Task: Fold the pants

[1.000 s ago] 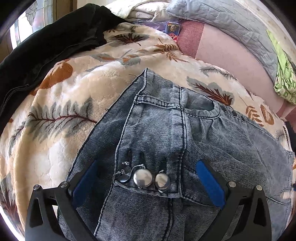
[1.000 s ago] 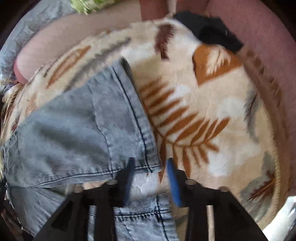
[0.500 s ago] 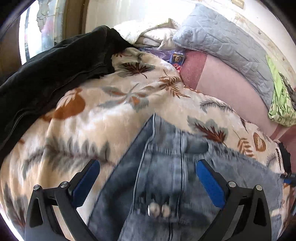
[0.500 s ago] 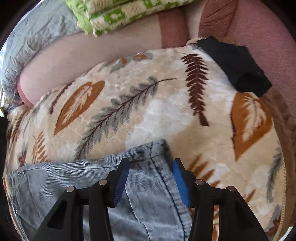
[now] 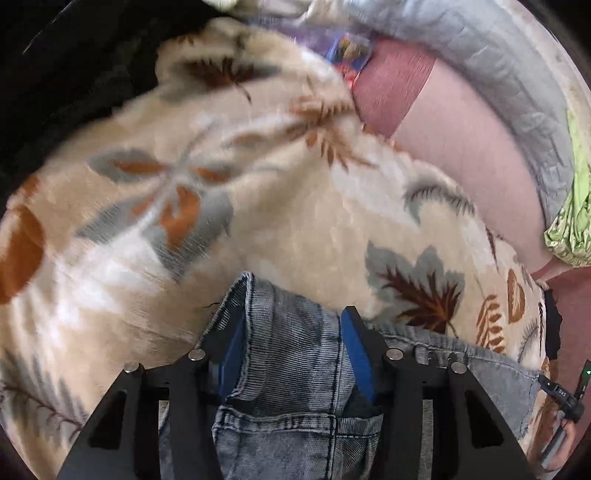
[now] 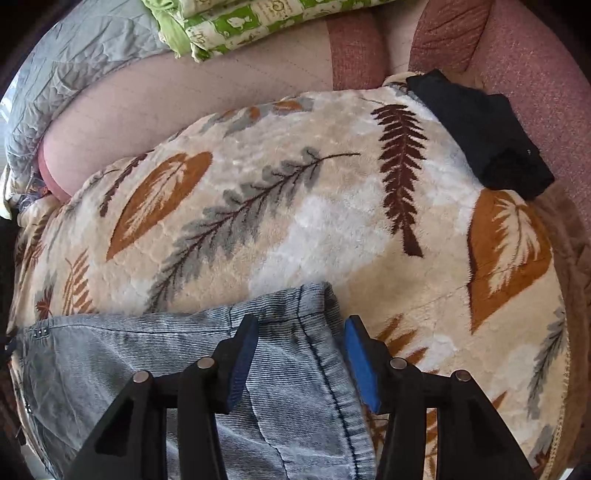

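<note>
Leaf-patterned fleece blanket (image 6: 295,206), cream with brown, orange and grey leaves, spread over a pink-covered bed (image 6: 177,99) and filling most of both wrist views. Grey quilted cover (image 5: 491,62) along the far edge of the bed; green-and-white patterned cloth (image 6: 236,26) folded next to it; black garment (image 5: 74,74) lying along the blanket's left side in the left wrist view. Small black cloth (image 6: 487,136) at the blanket's far right corner in the right wrist view. Pants (image 6: 147,354) of grey-blue washed denim, lying flat on the near part of the blanket. Left gripper (image 5: 291,354) with jaws closing, a bunched corner of the denim standing between its blue pads, which reach its folds on either side. Right gripper (image 6: 301,354) at about half width, its pads astride the seamed corner of the pants; whether the pads press on the cloth cannot be told
</note>
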A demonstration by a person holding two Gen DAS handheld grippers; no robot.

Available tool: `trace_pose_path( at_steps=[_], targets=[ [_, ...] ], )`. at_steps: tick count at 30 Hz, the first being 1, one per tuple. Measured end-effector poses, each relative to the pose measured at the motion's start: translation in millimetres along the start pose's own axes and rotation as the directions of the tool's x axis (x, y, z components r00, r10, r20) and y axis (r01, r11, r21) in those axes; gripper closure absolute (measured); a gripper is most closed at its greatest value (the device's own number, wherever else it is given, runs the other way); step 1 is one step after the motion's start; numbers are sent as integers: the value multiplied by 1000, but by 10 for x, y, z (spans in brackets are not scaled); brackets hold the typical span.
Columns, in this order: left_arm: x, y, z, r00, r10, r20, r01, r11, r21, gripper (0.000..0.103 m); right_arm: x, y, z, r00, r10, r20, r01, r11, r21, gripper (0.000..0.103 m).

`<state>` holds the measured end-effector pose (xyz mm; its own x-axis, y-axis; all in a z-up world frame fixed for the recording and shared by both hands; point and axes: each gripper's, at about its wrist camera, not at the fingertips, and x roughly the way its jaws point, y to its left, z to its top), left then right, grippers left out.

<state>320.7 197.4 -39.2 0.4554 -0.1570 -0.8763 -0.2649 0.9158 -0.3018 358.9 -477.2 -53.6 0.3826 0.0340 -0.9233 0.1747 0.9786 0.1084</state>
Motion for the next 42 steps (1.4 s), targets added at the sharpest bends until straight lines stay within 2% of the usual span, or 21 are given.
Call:
trace_pose_path(
  at_steps=[3,4,5,6,7,10,13,15,16,18,19,20,21,23,29,34,38,40,42],
  targets=[
    [31,-20,12,1000,9,15,-9,1000,-1,51,86,6,22,1000,-9,-18,9,1000,-4,51],
    [35,-40,25,1000,16,15,-16,1000,3,54,99,12,25,1000,-14,-23,14,1000,-9,55],
    [48,-65,44,1000,26,16,-26,1000,17,61,116,37,34,999,-36,-32,35,999,-27,64],
    [79,-76,72,999,54,9,-54,998,37,84,118,48,39,998,-51,-35,50,998,-39,66],
    [115,-67,84,997,78,-3,-78,996,44,98,114,48,46,998,-58,-38,56,997,-43,71],
    [157,-15,103,997,80,-14,-80,996,35,98,73,22,68,997,-58,-41,57,998,-42,75],
    [166,-24,98,996,85,-14,-85,995,52,97,76,44,77,996,-73,-43,70,995,-64,74],
    [163,-17,91,997,81,-11,-80,995,59,97,73,36,96,996,-89,-19,88,995,-53,60],
    [190,-19,105,997,73,-12,-72,996,51,95,79,20,105,996,-86,-10,85,996,-38,46],
    [208,9,129,999,51,-16,-51,998,21,94,172,-2,130,998,-53,-30,53,999,-1,42],
    [206,15,132,999,49,-17,-49,999,15,94,200,10,131,998,-49,-39,49,999,-4,47],
    [203,5,130,998,58,-16,-57,998,23,95,230,43,128,996,-73,-41,72,997,-20,65],
    [196,-25,120,996,83,-13,-82,996,46,98,213,53,125,996,-82,-28,82,996,-24,68],
    [178,-80,112,994,111,0,-111,991,73,100,110,60,116,997,-78,-1,78,997,-23,86],
    [-274,-184,68,990,90,105,-99,992,78,100,-426,37,43,994,-38,98,40,999,-14,88],
    [-1003,-314,-155,974,30,225,-52,994,92,100,-949,-8,-177,984,-11,180,10,1000,2,88],
    [-1581,-327,-487,954,-25,299,-7,994,107,100,-1463,-153,-537,966,36,258,-44,999,23,88],
    [-1894,-231,-751,942,-61,331,23,993,119,100,-1657,-222,-738,957,57,284,-66,998,23,88],
    [-2123,-109,-1055,935,-94,342,50,990,135,100,-1872,-305,-1080,946,82,313,-89,996,9,88]
  ],
)
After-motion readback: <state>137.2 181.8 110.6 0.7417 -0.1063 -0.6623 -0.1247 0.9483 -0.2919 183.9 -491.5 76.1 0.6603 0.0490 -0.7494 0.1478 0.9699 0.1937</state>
